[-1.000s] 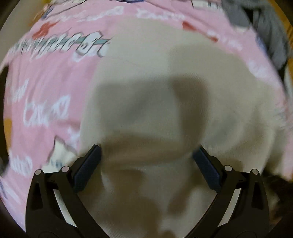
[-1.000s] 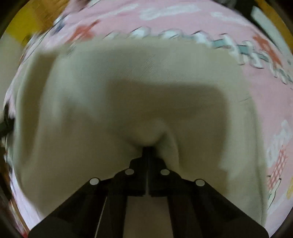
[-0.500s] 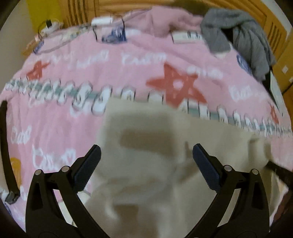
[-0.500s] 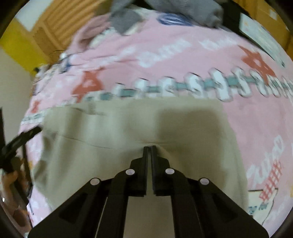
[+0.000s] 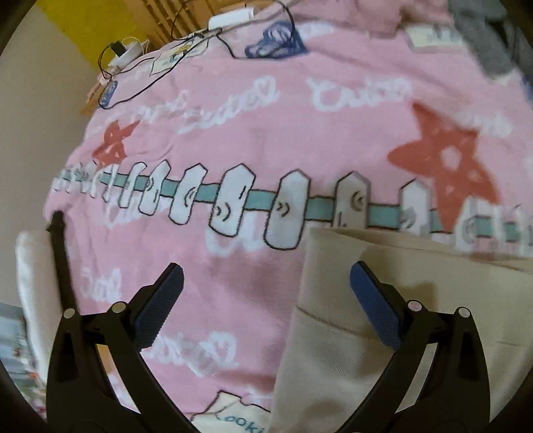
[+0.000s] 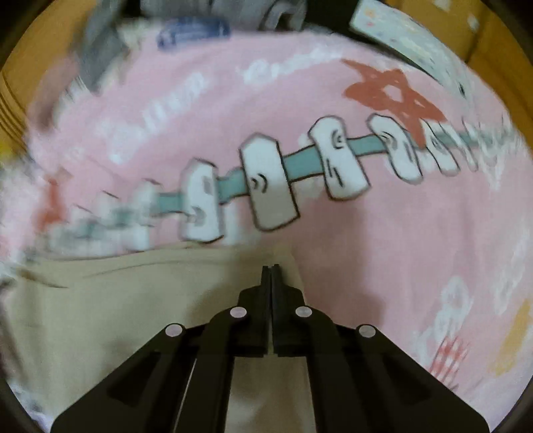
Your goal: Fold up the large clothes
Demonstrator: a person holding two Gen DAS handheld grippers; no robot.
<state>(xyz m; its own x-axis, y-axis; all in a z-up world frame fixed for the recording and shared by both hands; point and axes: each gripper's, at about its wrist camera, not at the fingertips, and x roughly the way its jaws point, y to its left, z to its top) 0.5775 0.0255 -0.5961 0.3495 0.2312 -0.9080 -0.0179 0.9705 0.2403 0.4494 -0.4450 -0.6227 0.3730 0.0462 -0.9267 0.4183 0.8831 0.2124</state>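
Observation:
A beige garment (image 5: pixel 416 299) lies folded on a pink patterned blanket (image 5: pixel 266 140). In the left wrist view its left edge runs down past my right finger. My left gripper (image 5: pixel 265 283) is open and empty, over the blanket beside that edge. In the right wrist view the garment (image 6: pixel 116 306) fills the lower left. My right gripper (image 6: pixel 270 269) is shut on the garment's top right corner, low over the blanket (image 6: pixel 383 233).
White chargers and black cables (image 5: pixel 186 43) lie at the blanket's far left edge. Grey clothes (image 5: pixel 493 40) are piled at the far right, also in the right wrist view (image 6: pixel 213 20). A wooden headboard (image 5: pixel 186 13) stands behind. A black strap (image 5: pixel 61 259) hangs at the left.
Both grippers pulled back toward me. The left gripper moved off the garment to its left edge. The right gripper stayed shut on the cloth and drew the corner back.

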